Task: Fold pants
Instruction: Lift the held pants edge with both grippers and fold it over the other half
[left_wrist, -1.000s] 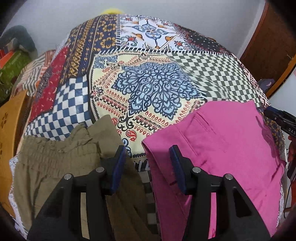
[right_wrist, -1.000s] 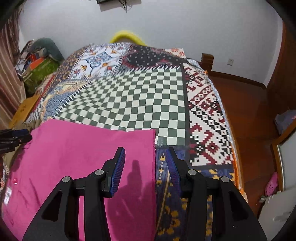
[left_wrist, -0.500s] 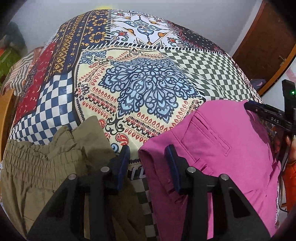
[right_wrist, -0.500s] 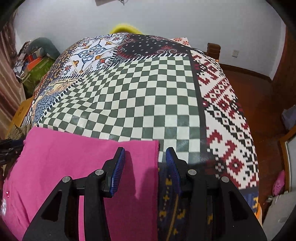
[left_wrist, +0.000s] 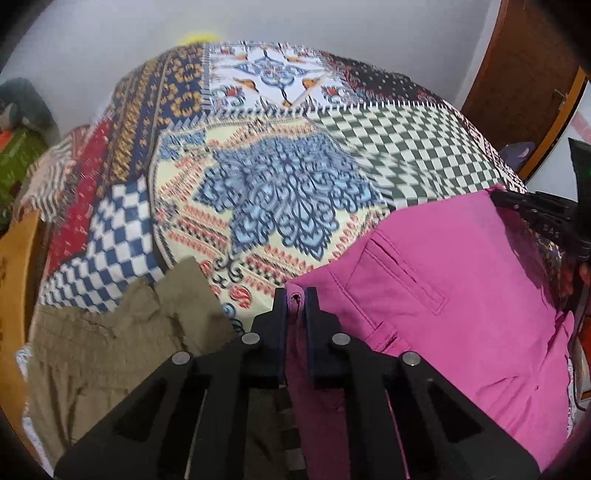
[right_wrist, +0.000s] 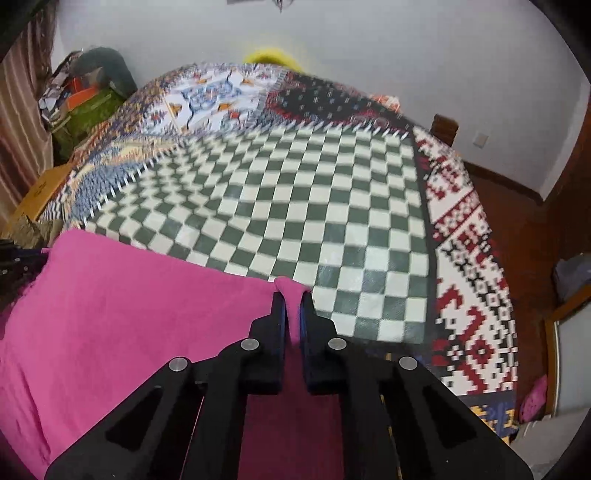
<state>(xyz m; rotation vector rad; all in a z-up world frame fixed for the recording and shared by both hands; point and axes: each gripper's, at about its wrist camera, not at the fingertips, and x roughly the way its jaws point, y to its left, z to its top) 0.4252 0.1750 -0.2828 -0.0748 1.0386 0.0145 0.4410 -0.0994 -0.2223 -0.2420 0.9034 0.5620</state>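
Bed, patterned patchwork cover (left_wrist: 280, 192): fills both views. Pink pants (left_wrist: 461, 295): spread flat at lower right of the left view, lower left of the right view. Left claw (left_wrist: 295, 301): stood apart a second ago, now pinched on a pink corner, tilted downward. Right claw (right_wrist: 291, 301): likewise gone from gaping to clamped on the pants' far corner, angled down. Olive pants (left_wrist: 110, 332): lower left, clear in the left view only. Wooden floor (right_wrist: 524, 221): right view only.

Matt pink cloth pants (left_wrist: 454, 280), crinkled olive cloth garment (left_wrist: 110, 332), smooth patterned bedspread (left_wrist: 280, 184)
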